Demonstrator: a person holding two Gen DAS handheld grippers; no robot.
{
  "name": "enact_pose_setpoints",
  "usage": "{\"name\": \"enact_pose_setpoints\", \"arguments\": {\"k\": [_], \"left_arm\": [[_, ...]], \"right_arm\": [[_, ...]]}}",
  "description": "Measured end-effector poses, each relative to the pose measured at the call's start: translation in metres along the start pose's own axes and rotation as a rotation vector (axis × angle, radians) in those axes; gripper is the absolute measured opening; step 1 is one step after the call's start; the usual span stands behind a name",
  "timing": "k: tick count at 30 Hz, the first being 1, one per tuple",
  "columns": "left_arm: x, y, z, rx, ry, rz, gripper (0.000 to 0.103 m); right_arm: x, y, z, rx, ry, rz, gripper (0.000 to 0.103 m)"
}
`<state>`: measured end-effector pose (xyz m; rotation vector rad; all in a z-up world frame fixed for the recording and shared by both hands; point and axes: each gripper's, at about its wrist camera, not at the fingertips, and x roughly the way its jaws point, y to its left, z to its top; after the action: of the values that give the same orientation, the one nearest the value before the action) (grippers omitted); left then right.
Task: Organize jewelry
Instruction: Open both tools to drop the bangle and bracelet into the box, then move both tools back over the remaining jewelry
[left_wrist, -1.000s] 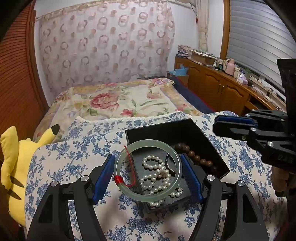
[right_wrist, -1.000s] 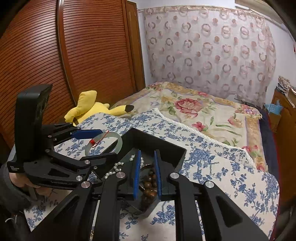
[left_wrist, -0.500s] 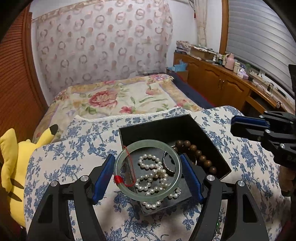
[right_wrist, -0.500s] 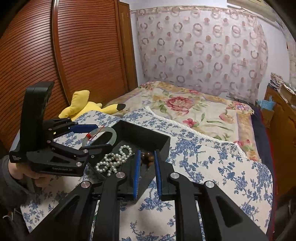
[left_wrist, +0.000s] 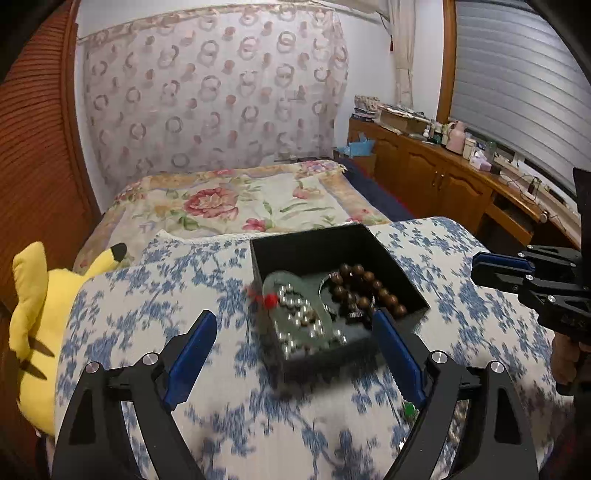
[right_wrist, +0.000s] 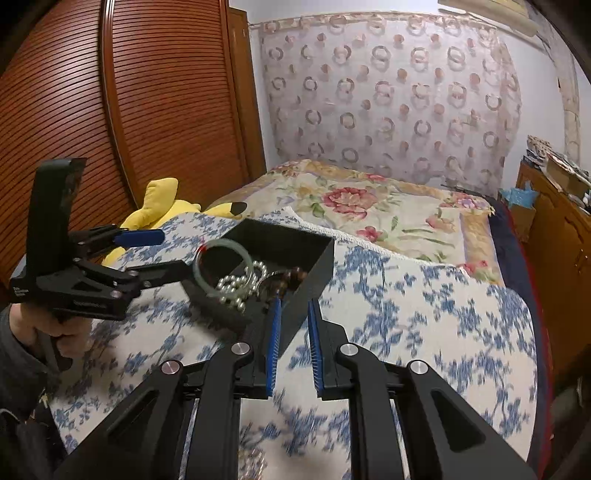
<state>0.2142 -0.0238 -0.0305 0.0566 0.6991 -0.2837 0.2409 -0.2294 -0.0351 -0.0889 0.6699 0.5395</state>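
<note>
A black open box (left_wrist: 402, 275) (right_wrist: 310, 269) sits on the blue-flowered cloth. In it lie a pale green bangle (left_wrist: 321, 321) (right_wrist: 201, 278) with a red thread, a pearl strand (left_wrist: 295, 306) (right_wrist: 236, 286) and a brown bead bracelet (left_wrist: 373, 288) (right_wrist: 291, 275). My left gripper (left_wrist: 295, 343) is open and empty, just short of the box's near corner. My right gripper (right_wrist: 293, 321) has its jaws a narrow gap apart, empty, at the box's near wall; it also shows in the left wrist view (left_wrist: 498, 267).
A yellow plush toy (left_wrist: 33, 325) (right_wrist: 162, 210) lies at the cloth's left edge. A bed with a floral cover (left_wrist: 236, 206) is beyond. Wooden cabinets (left_wrist: 443, 184) with clutter stand on the right. A ribbed wooden wardrobe (right_wrist: 147, 110) is on the left.
My left gripper has opened and let the green bangle drop into the box, then drawn back. My right gripper has pulled back from the box and opened slightly.
</note>
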Motion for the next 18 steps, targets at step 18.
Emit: {"name": "enact_pose_setpoints", "arguments": {"k": [18], "left_arm": [[-0.06,-0.017,-0.089,-0.024,0.048,-0.04,0.084]], "right_arm": [[-0.043,0.033,-0.083,0.038,0.058,-0.017,0.026]]}}
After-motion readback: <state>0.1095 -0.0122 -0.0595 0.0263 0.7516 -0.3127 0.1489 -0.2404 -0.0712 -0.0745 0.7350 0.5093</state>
